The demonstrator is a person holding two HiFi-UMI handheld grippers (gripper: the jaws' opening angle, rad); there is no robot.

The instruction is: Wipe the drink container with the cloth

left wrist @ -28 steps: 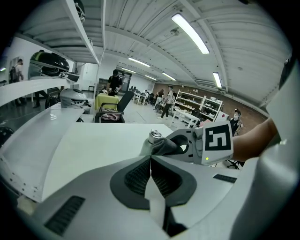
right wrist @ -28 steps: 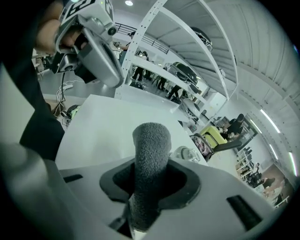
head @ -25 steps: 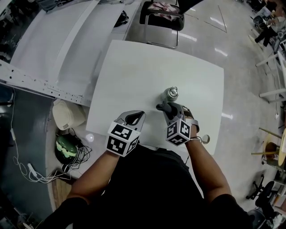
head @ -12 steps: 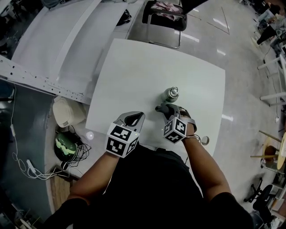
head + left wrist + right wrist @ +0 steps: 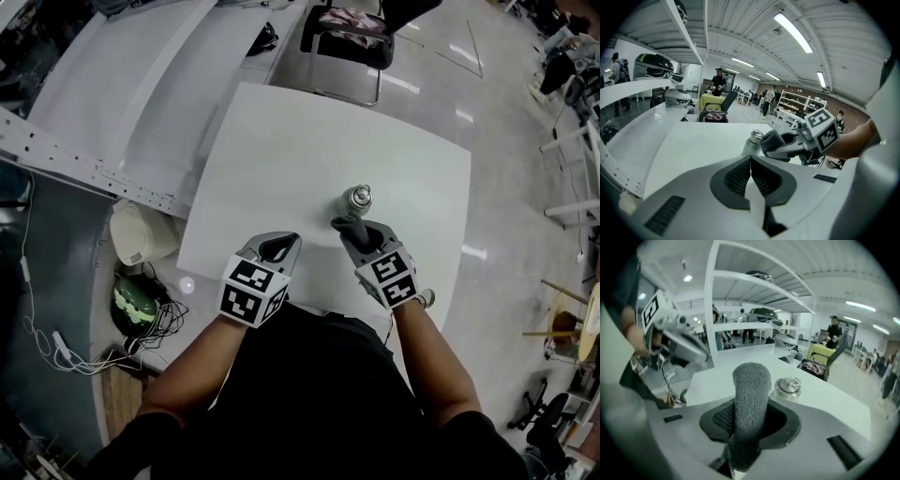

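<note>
Beside the drink container (image 5: 358, 198), the cloth (image 5: 341, 224) is pinched in the right tool (image 5: 356, 232); light strokes are advised, the left tool (image 5: 279, 247) being closed, empty.

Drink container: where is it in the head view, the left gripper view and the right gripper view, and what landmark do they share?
Head view: drink container stands on the white table, right of centre, beyond the right gripper.
Left gripper view: drink container centre, left of the grey cloth.
Right gripper view: drink container right of centre, behind the grey cloth.
Shared landmark: the grey cloth clamped in the right gripper.
</note>
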